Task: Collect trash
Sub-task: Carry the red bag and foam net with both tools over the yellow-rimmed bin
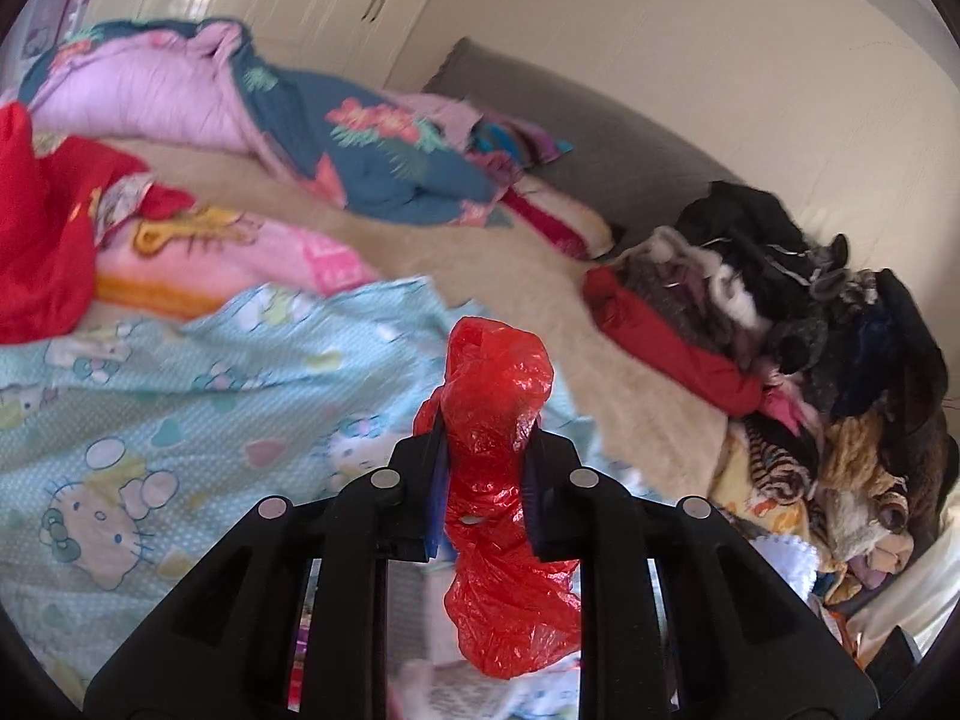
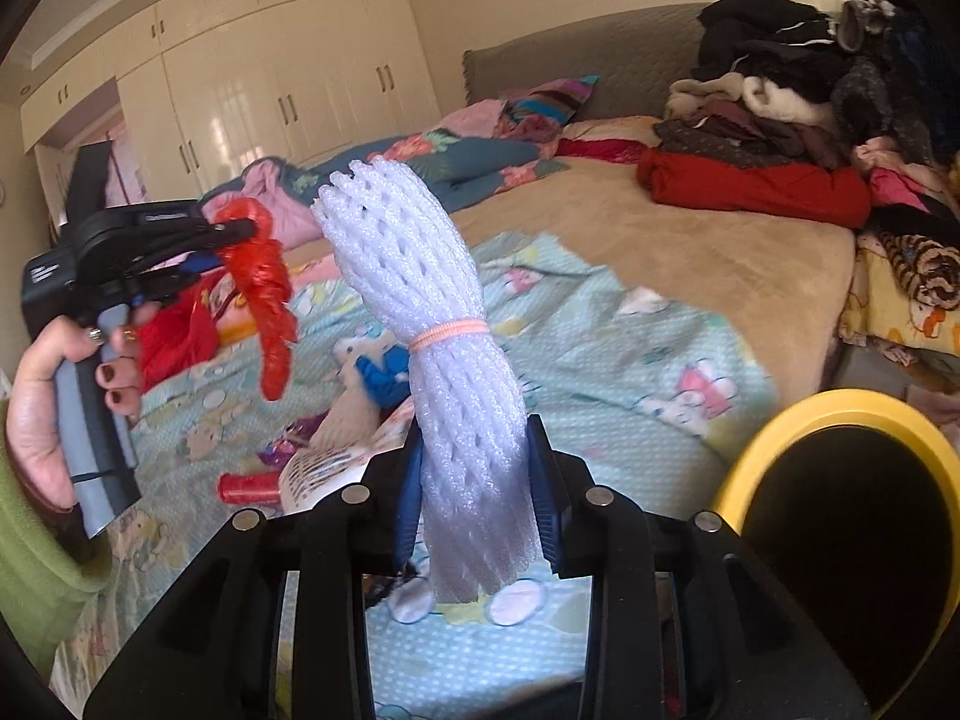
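Observation:
My left gripper point(image 1: 485, 450) is shut on a crumpled red plastic bag point(image 1: 498, 420), which sticks up past the fingertips and hangs below them, lifted over the bed. The right wrist view shows that same left gripper point(image 2: 240, 240) held by a hand at the left, the red plastic bag point(image 2: 270, 300) dangling from it. My right gripper point(image 2: 477, 450) is shut on a bundle of white foam netting point(image 2: 432, 312) tied with a pink band; the bundle stands up between the pads. A bin with a yellow rim point(image 2: 798, 420) and dark inside sits at the lower right.
A light-blue cartoon sheet point(image 2: 600, 348) covers the near bed, with a red wrapper point(image 2: 249, 486), a printed paper point(image 2: 324, 468) and a blue scrap point(image 2: 384, 372) lying on it. Piled clothes point(image 2: 780, 120) fill the right side, quilts point(image 1: 300, 114) the back left. A wardrobe point(image 2: 240, 90) stands behind.

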Demonstrator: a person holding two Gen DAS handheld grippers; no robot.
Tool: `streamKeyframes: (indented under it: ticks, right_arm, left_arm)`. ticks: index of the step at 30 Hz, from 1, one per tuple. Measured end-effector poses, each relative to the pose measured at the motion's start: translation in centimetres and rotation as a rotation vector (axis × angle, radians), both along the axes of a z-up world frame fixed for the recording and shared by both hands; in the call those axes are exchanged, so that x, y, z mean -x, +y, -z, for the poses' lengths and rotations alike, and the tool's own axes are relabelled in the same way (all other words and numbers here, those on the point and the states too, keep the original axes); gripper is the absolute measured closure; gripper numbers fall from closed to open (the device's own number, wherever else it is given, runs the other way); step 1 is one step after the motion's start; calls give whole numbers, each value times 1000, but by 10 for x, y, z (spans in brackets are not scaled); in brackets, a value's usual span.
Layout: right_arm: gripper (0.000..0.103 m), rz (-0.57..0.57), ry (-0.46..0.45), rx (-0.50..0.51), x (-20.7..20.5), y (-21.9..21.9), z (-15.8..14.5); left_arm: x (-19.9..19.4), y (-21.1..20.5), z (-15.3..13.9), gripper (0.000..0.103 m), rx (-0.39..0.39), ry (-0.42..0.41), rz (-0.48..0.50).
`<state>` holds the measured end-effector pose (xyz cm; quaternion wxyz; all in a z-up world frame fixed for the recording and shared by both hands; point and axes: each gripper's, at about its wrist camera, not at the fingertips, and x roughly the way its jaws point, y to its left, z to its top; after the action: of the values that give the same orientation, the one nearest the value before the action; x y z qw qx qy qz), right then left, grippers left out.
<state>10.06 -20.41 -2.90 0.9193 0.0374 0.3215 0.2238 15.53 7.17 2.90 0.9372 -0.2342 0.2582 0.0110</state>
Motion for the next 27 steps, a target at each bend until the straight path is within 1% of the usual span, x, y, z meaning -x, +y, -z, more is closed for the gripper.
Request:
streamKeyframes:
  ticks: [5,10,17,23,27]
  right_arm:
    - [73,55,-5,-22,-1,-34,-9]
    - [73,132,0,-53,-3,-72,-9]
    - [73,239,28,-83,-3,-124,2]
    - [73,321,57,-92,8,-165,15]
    - [73,374,96,-110,16,-192,27]
  left_arm:
    - [2,-39,-15,89,-10,-35,61]
    - [-4,-83,-14,89,-21,-34,139]
    - [-11,-144,-6,89,-30,-21,246]
    - [-10,-202,4,89,-36,-12,363]
    - [-9,-238,10,89,-42,-5,428]
